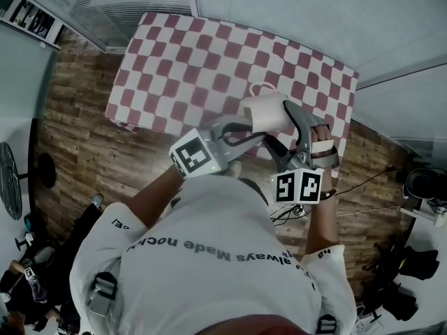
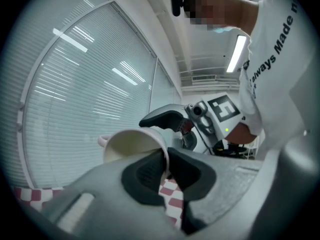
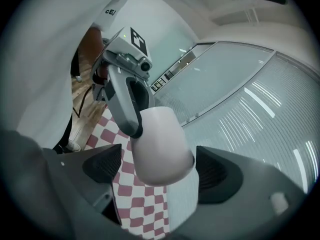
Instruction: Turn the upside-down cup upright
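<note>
Place: the cup (image 1: 269,112) is in the air over the checked table (image 1: 181,61), tipped sideways.
Left gripper (image 2: 165,171): pressed on the thin rim.
Right gripper (image 3: 160,173): spread around the base, seemingly not touching.
Handling: I judge it light, stiff, smooth, breakable; the body gives a safer hold.

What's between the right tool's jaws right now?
The white cup, bottom end first, seen in the right gripper view. The right tool stands open around it; the left tool pinches its rim.
</note>
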The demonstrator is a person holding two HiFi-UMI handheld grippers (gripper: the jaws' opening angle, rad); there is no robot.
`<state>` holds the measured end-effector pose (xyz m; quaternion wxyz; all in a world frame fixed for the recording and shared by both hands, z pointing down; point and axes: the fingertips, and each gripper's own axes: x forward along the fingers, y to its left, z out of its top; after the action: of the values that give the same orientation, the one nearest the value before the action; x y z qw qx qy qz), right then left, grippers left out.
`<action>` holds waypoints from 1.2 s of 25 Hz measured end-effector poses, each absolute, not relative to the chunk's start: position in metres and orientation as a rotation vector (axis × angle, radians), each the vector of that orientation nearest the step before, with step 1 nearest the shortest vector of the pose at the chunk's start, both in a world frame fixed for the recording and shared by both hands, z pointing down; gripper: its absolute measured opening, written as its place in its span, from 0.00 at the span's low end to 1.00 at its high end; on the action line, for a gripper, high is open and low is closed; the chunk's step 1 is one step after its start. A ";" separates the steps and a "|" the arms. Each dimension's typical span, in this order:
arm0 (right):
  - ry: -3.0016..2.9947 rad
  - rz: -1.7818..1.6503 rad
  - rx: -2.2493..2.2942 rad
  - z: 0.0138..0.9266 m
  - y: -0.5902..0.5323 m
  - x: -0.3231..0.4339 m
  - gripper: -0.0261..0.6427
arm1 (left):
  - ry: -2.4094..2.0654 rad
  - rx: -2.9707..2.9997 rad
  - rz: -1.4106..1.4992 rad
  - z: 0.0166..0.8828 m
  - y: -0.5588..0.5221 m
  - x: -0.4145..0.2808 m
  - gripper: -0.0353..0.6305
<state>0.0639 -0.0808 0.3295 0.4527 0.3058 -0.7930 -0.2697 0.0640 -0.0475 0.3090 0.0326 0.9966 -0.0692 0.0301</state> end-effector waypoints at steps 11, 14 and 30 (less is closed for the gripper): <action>-1.835 -0.748 0.722 0.340 -0.093 0.060 0.75 | -0.171 3.065 0.095 0.309 -0.042 0.067 0.09; -1.799 -0.773 0.719 0.343 -0.097 0.060 0.74 | -0.149 3.067 0.092 0.308 -0.040 0.070 0.09; -1.882 -0.690 0.859 0.338 -0.104 0.070 0.72 | -0.325 3.011 -0.124 0.287 -0.056 0.063 0.31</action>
<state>0.0700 -0.1035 0.3378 0.4621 0.3492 -0.7654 -0.2806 0.0633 -0.0557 0.2869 0.0555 0.9919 -0.1070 -0.0409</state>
